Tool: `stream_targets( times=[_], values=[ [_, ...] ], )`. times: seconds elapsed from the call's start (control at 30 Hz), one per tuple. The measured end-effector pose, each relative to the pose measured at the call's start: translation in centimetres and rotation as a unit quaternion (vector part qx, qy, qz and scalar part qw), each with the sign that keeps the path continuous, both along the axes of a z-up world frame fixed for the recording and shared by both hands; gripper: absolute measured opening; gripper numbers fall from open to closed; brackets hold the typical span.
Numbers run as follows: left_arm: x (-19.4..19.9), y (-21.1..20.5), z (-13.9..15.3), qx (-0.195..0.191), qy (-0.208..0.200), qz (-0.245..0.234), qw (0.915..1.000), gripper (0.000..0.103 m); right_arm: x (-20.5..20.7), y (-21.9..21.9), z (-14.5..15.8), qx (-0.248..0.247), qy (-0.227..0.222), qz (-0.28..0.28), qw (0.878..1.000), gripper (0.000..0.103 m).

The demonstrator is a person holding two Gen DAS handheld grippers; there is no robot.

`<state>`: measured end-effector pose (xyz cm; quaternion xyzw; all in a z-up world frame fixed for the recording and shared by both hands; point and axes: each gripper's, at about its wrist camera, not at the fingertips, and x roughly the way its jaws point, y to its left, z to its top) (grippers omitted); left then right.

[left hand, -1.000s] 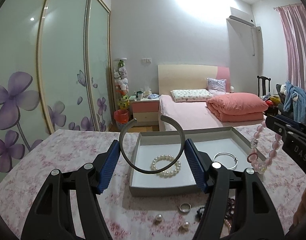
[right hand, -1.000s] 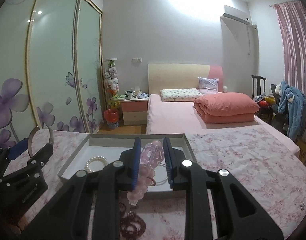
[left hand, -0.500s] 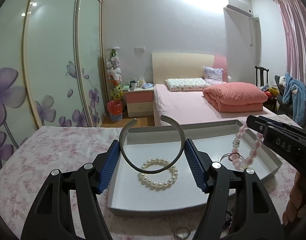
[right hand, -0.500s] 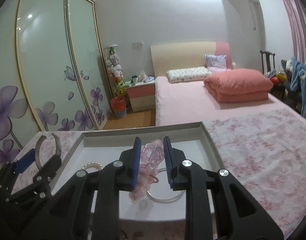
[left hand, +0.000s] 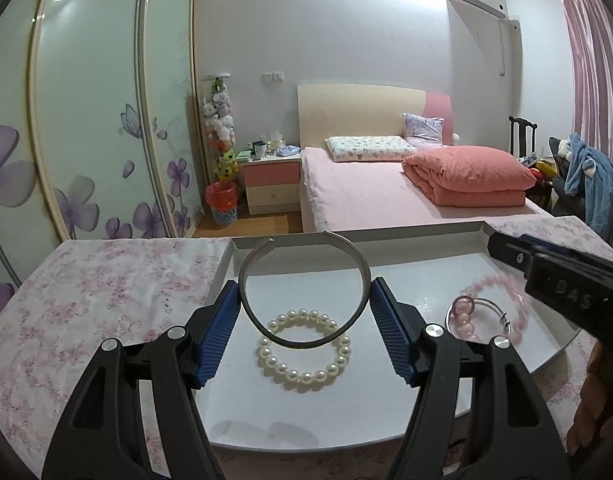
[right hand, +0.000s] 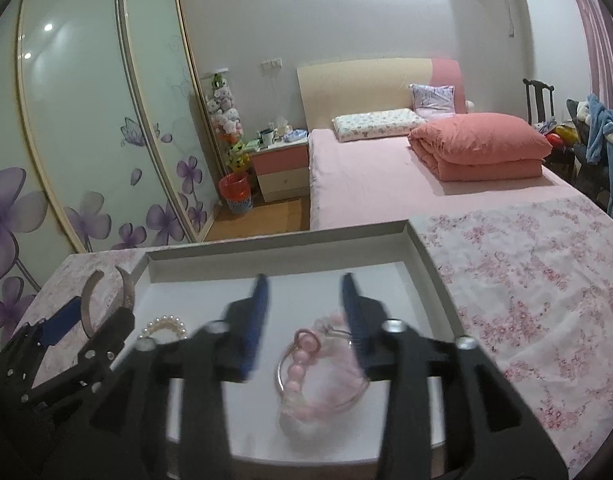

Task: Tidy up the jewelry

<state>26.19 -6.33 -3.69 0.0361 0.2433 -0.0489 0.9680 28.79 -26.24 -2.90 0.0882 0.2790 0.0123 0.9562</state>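
Pink bracelet (right hand: 306, 364) now released into box (right hand: 274, 256)

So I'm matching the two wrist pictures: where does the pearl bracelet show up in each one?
Left wrist view: the pearl bracelet lies low in the middle, on the white tray, behind the open metal bangle that the left gripper holds.
Right wrist view: the pearl bracelet is at lower left, partly hidden behind the gripper parts.
Shared landmark: the folded pink quilt on the bed.
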Motion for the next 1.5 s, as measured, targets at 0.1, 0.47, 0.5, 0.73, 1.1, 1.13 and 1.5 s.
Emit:
stream_targets(
  times=[0.1,0.47,0.5,0.73,1.1,1.13,1.5],
  values=[
    [0.0,0.0,0.2,0.001,-0.008,0.001,1.0,0.07,-0.6,-0.6,0.2,0.001,-0.001,-0.006,1.0,0.042],
    [-1.3,0.2,1.7,0.016,-0.029,0.005,0.9994,0.07,-3.3,-1.9,0.6,0.006,0.0,-0.02,1.0,0.042],
    [-1.7,0.2,1.9,0.018,-0.031,0.005,0.9993,0.071,-3.7,-1.9,0.6,0.006,0.001,-0.019,1.0,0.042],
    [-4.2,2.3,2.5,0.011,-0.026,0.013,0.9995,0.071,-6.9,-1.5,0.3,-0.002,0.02,-0.002,1.0,0.042],
    [-10.1,7.3,1.2,0.006,0.009,0.031,0.9995,0.071,-12.7,0.3,-2.0,-0.004,0.096,0.059,0.994,0.042],
    [-10.4,7.7,1.1,0.005,0.012,0.033,0.9994,0.071,-13.2,0.7,-2.2,-0.004,0.102,0.069,0.992,0.042],
    [-11.9,8.7,0.5,0.006,0.019,0.038,0.9991,0.071,-15.8,6.9,-4.5,-0.05,0.158,0.149,0.975,0.025]
  ],
)
